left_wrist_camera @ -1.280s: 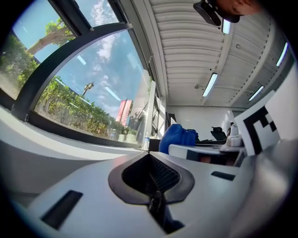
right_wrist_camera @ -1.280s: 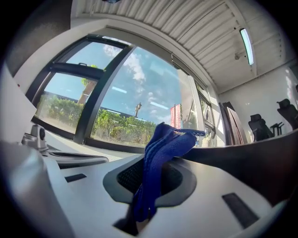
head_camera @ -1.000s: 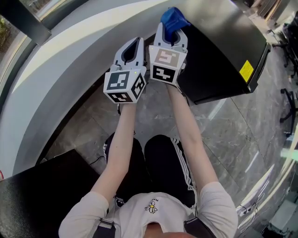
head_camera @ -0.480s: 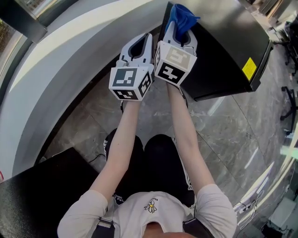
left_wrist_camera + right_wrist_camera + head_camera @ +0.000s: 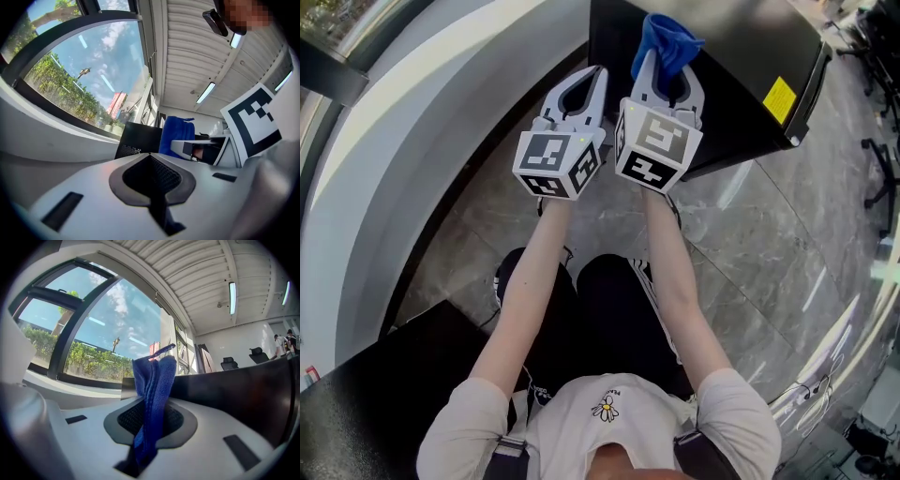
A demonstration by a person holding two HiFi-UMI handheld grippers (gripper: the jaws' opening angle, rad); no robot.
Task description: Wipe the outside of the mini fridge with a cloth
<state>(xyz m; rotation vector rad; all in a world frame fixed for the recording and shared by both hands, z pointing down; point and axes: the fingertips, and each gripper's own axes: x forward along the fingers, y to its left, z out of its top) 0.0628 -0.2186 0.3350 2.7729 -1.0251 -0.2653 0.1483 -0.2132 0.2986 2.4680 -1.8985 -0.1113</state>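
The right gripper [image 5: 670, 77] is clamping a blue cloth [image 5: 666, 39], its jaws pinching the folded fabric, which is sticking out over the top of the black mini fridge [image 5: 741, 66] near its left edge. The left gripper [image 5: 578, 92] is hanging just beside the right one, jaws pressed together with nothing between them.

We hold both arms out in front of us, our left arm [image 5: 532, 281] and our right arm [image 5: 677, 272] close together. Our left gripper [image 5: 593, 77] has its jaws pressed together with nothing between them. Our right gripper [image 5: 669, 67] sits just beside it, and its jaws pinch a blue cloth [image 5: 666, 37]. Both grippers point away from us.
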